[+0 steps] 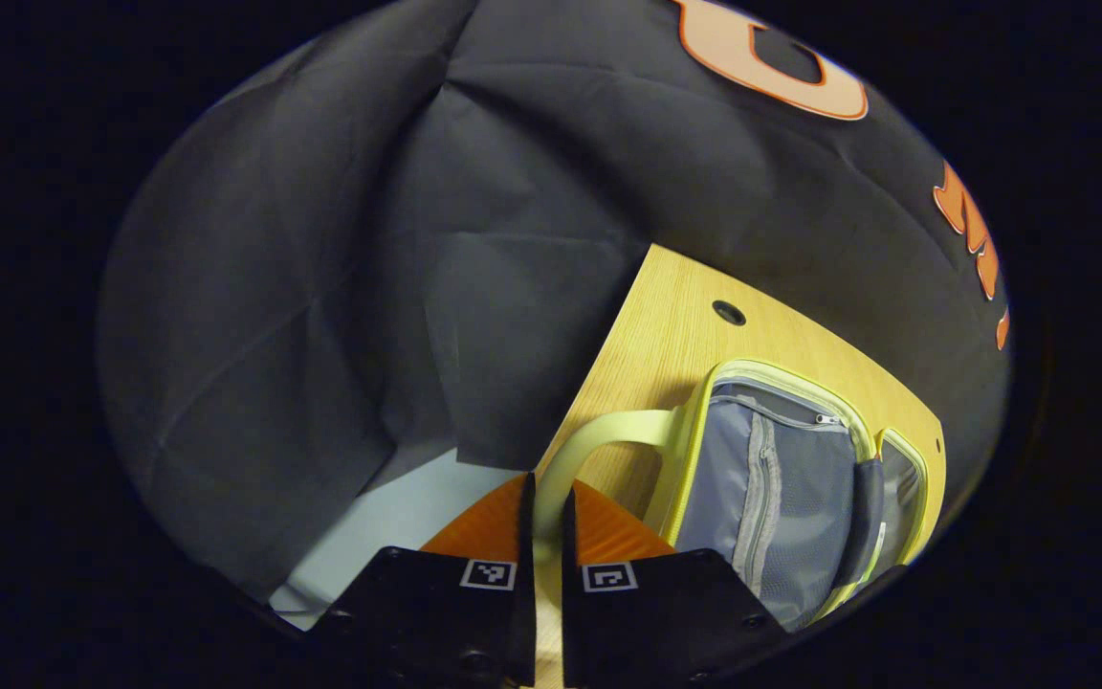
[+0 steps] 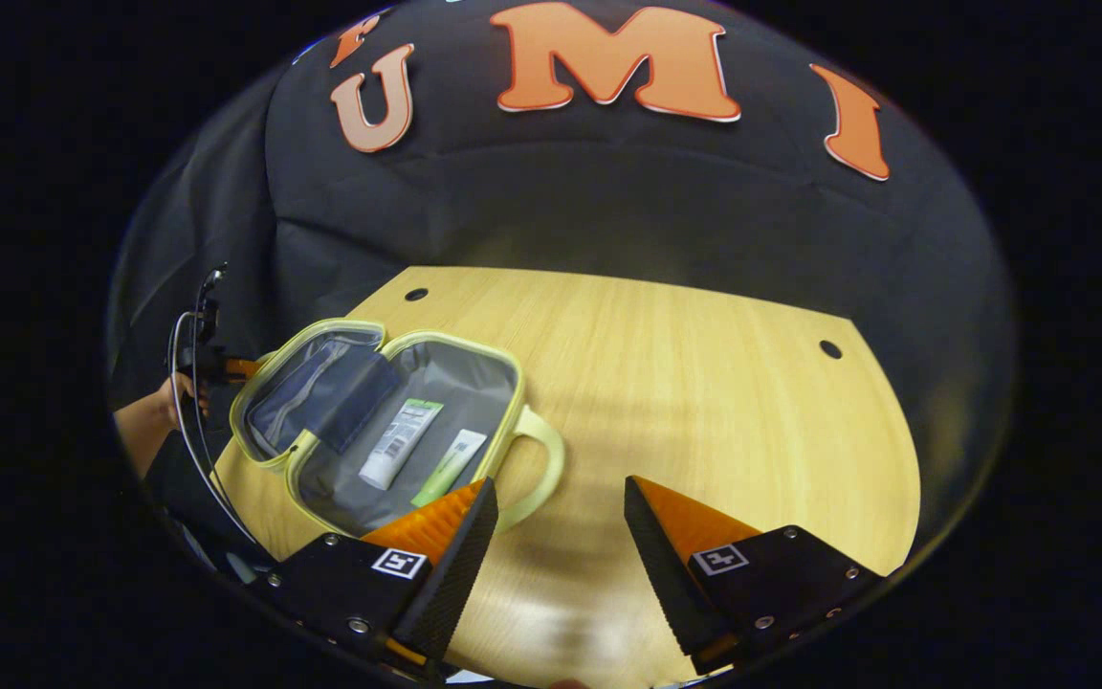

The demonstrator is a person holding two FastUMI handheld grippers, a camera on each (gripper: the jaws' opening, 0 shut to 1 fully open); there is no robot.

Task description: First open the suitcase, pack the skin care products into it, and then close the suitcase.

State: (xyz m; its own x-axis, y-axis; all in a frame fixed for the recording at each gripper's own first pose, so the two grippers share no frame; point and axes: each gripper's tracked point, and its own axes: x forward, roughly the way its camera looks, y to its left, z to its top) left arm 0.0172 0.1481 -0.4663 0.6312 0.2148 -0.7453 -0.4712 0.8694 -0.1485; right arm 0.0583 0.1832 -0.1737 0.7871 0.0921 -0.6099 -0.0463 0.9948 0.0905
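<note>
The yellow-green suitcase lies open on the wooden table. A white tube and a green tube lie side by side on its grey lining. My right gripper is open just above the table, by the near handle, holding nothing. The left gripper is shut on the lid's handle. Beyond it shows the lid's grey mesh pocket. In the right gripper view, a hand holds the left gripper at the lid's far edge.
The table has small round holes near its back corners. Its left edge runs close past the lid, with black cloth and pale floor below. Bare tabletop stretches to the right of the suitcase.
</note>
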